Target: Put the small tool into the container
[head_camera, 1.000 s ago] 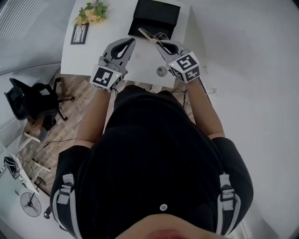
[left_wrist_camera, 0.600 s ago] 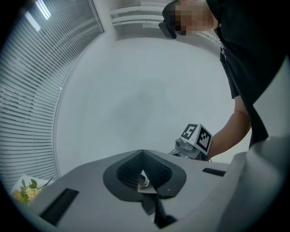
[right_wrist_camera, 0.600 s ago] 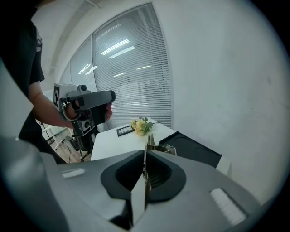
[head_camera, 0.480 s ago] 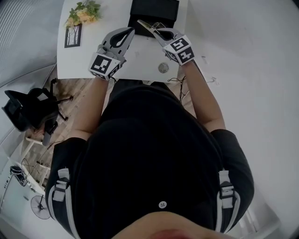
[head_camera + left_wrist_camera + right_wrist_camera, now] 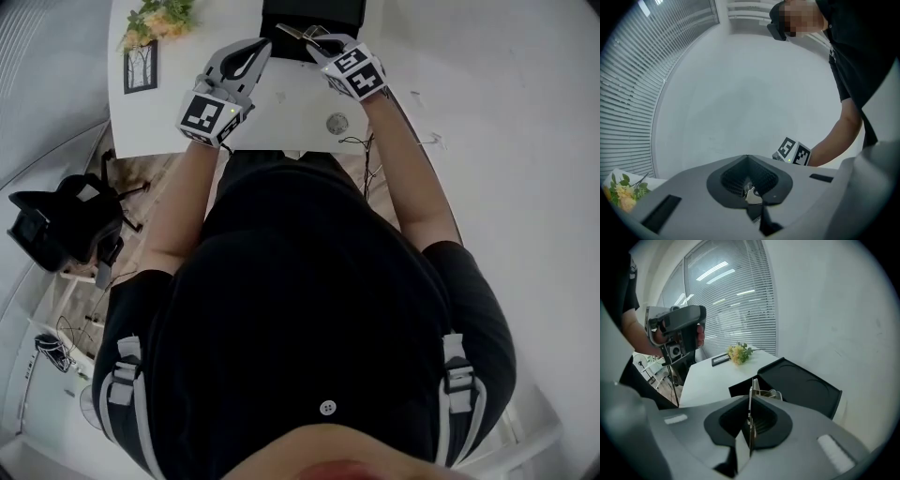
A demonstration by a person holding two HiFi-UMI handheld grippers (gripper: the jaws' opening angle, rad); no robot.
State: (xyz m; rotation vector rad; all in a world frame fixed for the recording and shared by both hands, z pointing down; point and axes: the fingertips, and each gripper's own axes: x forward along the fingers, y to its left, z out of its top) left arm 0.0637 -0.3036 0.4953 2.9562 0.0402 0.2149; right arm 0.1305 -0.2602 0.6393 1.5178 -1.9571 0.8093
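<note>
The small tool (image 5: 294, 34) is a thin metal strip, and my right gripper (image 5: 315, 44) is shut on it. In the head view its free end reaches over the front edge of the black container (image 5: 321, 11) at the table's far side. In the right gripper view the tool (image 5: 752, 391) stands up between the shut jaws of the right gripper (image 5: 749, 427). The open container (image 5: 801, 387) lies just beyond, with a bit of metal inside it. My left gripper (image 5: 255, 49) hovers shut over the table to the left. The left gripper (image 5: 750, 196) faces a bare wall in its own view.
The white table (image 5: 272, 127) carries a round grommet (image 5: 337, 123) near its front edge, a picture frame (image 5: 141, 67) and flowers (image 5: 155, 17) at the far left. A black office chair (image 5: 66, 225) stands on the wood floor left of the person.
Both grippers have moved forward over the table. The right one has carried the tool from in front of the container to its front edge.
</note>
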